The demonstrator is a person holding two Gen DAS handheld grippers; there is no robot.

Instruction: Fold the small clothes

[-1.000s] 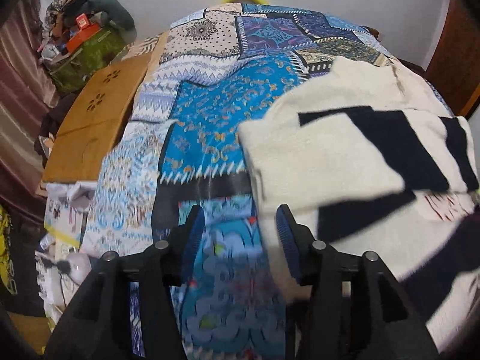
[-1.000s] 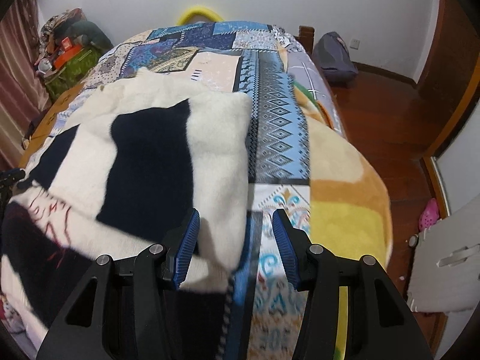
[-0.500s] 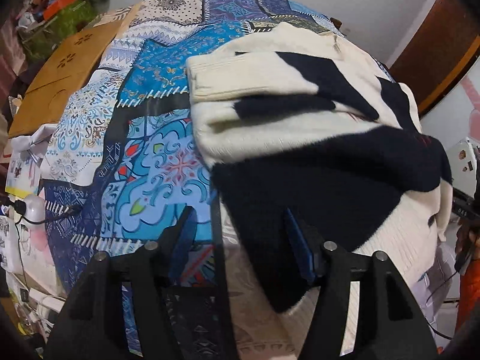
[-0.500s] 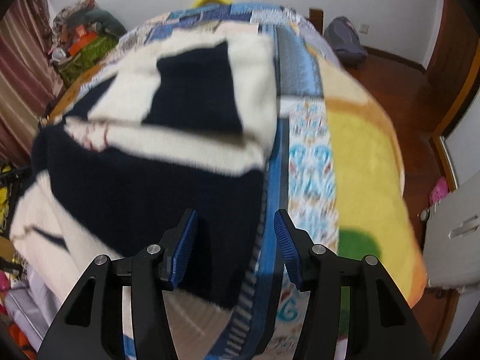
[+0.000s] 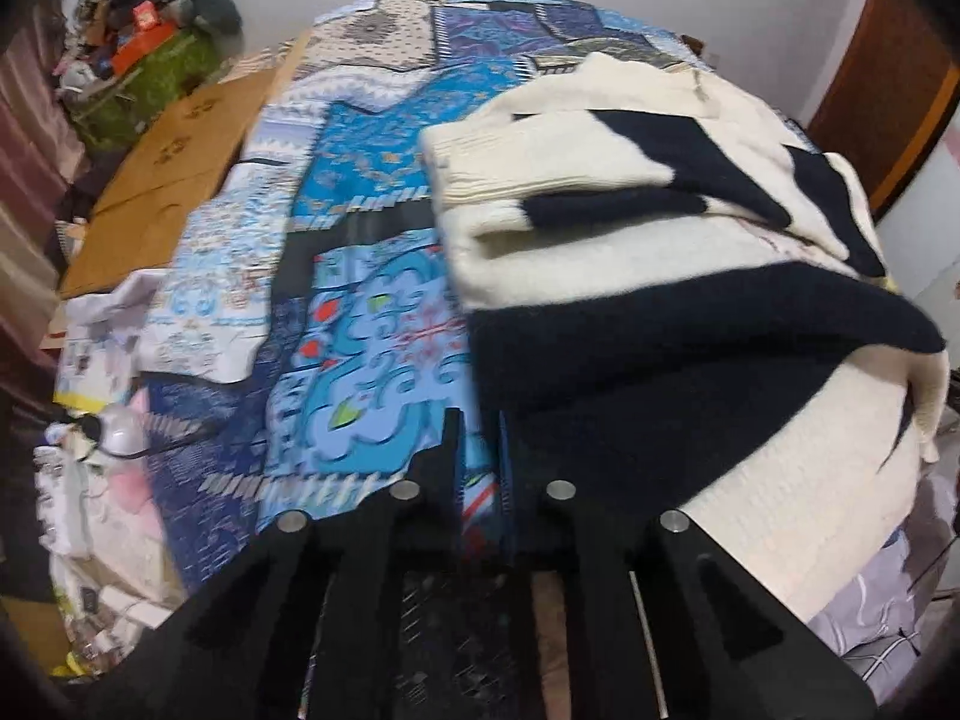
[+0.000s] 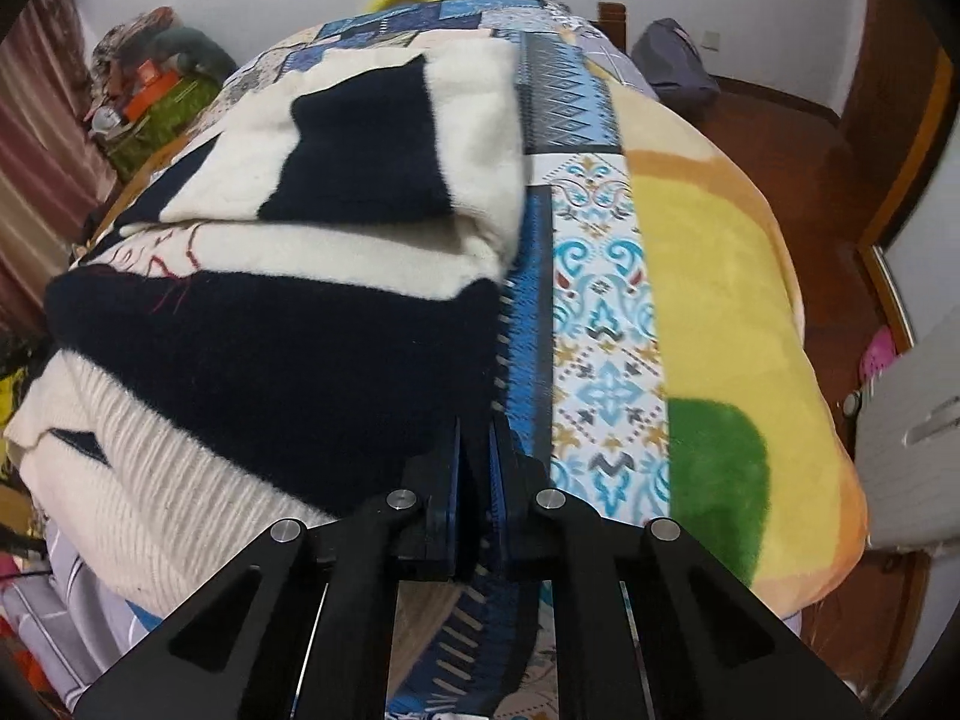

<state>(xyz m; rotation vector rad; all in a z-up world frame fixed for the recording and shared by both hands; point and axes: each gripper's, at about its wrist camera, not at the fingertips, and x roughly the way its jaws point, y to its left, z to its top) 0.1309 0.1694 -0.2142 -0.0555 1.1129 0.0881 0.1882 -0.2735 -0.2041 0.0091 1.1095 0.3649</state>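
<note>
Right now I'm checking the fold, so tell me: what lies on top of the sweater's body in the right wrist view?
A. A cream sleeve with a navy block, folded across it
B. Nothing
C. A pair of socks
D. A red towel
A: a cream sleeve with a navy block lies folded across the upper part of the sweater, above its navy band.

Both grippers, left gripper [image 5: 480,450] and right gripper [image 6: 477,462], are matte black with silver screws; blue-lined fingers [image 6: 449,468]
</note>
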